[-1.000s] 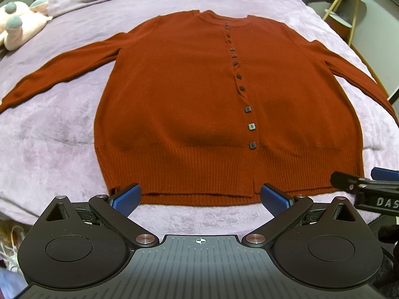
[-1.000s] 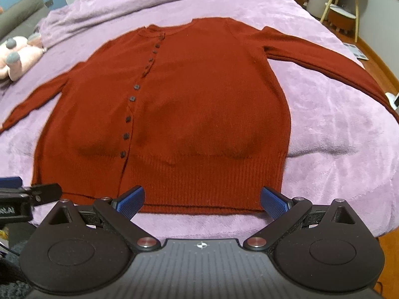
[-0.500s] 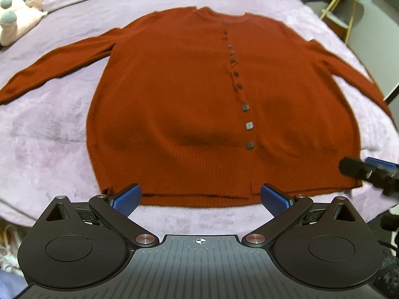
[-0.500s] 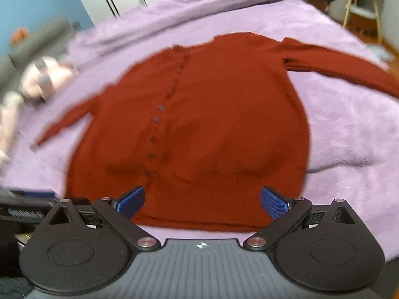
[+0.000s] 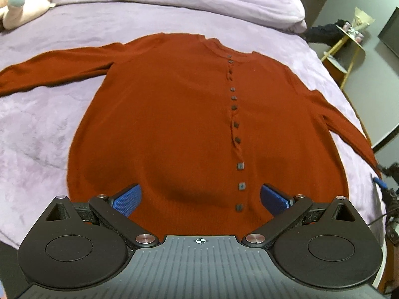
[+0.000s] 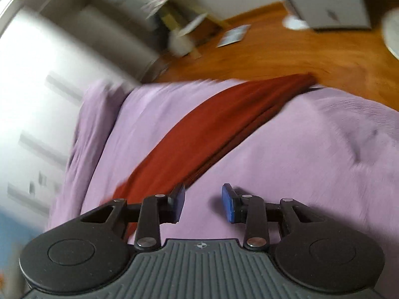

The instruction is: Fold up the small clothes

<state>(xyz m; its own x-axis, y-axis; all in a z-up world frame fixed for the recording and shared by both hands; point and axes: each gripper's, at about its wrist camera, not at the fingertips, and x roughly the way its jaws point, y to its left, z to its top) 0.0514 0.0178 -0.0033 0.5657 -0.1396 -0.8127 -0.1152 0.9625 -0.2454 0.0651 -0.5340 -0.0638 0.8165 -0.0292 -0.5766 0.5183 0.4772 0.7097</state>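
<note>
Rust-red knitted cardigan (image 5: pixel 174 129) with a row of small dark buttons (image 5: pixel 236 124) lies flat, front up, on a lilac plush bedspread (image 5: pixel 32 129), both sleeves stretched out to the sides. In the left wrist view the left gripper (image 5: pixel 199 196) hovers over the cardigan's lower hem with its 2 blue-padded fingers spread wide, nothing pinched between them. A pink soft toy (image 5: pixel 22 7) sits at the far left corner of the bed, and a yellow-legged side table (image 5: pixel 349 42) stands beyond the bed's right edge.

In the right wrist view, heavily blurred, the right gripper (image 6: pixel 203 203) is over the bedspread (image 6: pixel 311 154) just beside the cardigan's long sleeve (image 6: pixel 212 129), which runs diagonally toward the bed's edge by the wooden floor (image 6: pixel 286 52). Its jaws are closing, partly narrowed; only bare bedspread shows between the blue pads, and the left finger sits at the sleeve's edge.
</note>
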